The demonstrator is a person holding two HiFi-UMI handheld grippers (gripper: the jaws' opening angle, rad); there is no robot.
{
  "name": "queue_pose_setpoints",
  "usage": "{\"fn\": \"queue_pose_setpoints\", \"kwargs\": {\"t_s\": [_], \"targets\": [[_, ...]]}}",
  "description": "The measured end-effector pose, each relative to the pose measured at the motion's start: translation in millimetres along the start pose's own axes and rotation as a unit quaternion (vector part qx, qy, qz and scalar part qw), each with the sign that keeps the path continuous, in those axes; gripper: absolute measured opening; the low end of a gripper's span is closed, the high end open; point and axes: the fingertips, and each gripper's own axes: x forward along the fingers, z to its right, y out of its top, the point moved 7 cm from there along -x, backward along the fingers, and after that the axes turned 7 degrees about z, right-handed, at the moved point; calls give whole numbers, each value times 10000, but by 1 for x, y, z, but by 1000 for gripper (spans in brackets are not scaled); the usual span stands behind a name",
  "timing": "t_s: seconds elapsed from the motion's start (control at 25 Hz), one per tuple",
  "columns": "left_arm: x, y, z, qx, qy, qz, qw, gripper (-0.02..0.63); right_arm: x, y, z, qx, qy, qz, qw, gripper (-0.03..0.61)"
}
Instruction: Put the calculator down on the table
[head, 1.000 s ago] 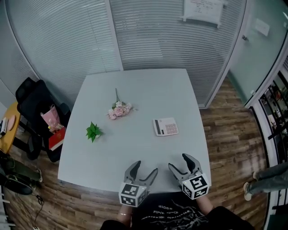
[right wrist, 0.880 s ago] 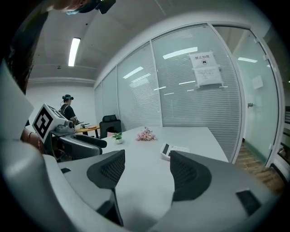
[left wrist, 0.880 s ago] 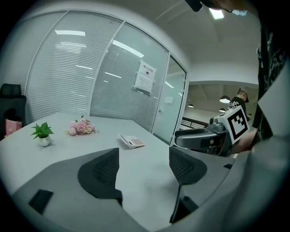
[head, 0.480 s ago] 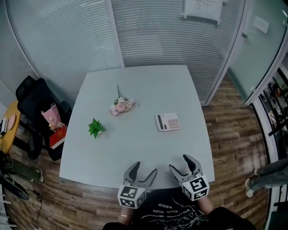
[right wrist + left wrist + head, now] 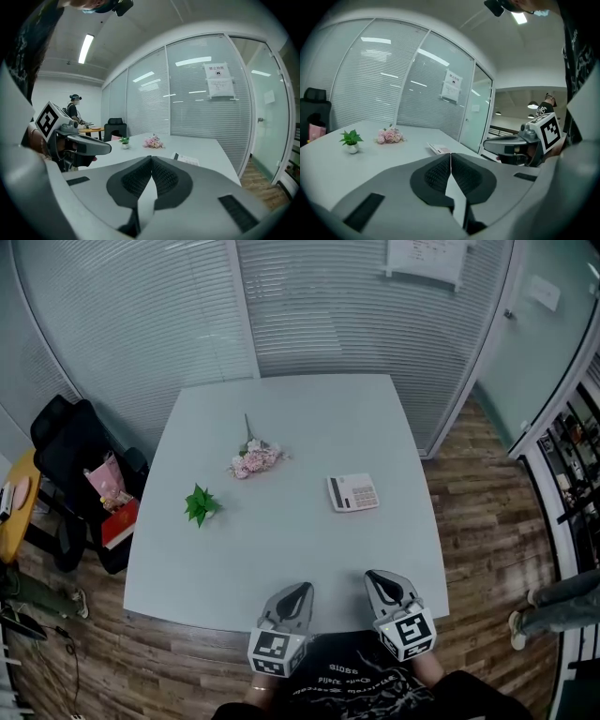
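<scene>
A white calculator (image 5: 352, 492) with a dark screen and pinkish keys lies flat on the grey table (image 5: 309, 418), right of its middle; it also shows as a thin slab in the left gripper view (image 5: 439, 149) and the right gripper view (image 5: 189, 160). My left gripper (image 5: 296, 591) and right gripper (image 5: 379, 579) hover side by side over the table's near edge, well short of the calculator. Both are shut with nothing between the jaws; each gripper view shows its pads meeting, left (image 5: 451, 155) and right (image 5: 151, 158).
A small green potted plant (image 5: 199, 506) and a bunch of pink flowers (image 5: 254, 459) lie on the table's left half. A black chair (image 5: 70, 460) with red items stands at the left. Glass walls with blinds surround the table; a person stands far off in the right gripper view (image 5: 74, 107).
Both grippers have gone from wide open to shut, with nothing in them. They stay at the near table edge. The calculator has not moved on the table.
</scene>
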Motion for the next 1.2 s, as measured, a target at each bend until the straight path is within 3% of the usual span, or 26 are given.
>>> {"fn": "queue_pose_setpoints", "kwargs": {"t_s": [0.12, 0.28, 1.0, 1.2], "targets": [[-2, -3, 2, -115, -220, -48, 9997, 20, 0, -1, -5, -61, 77, -68, 9999, 8], [-5, -3, -1, -224, -415, 3, 9989, 20, 3, -6, -11, -523, 135, -70, 9985, 8], [-7, 5, -3, -8, -273, -17, 9996, 20, 14, -9, -14, -853, 340, -93, 9957, 6], [-7, 6, -7, -47, -125, -65, 9999, 20, 15, -8, -15, -708, 309, -159, 9969, 6]]}}
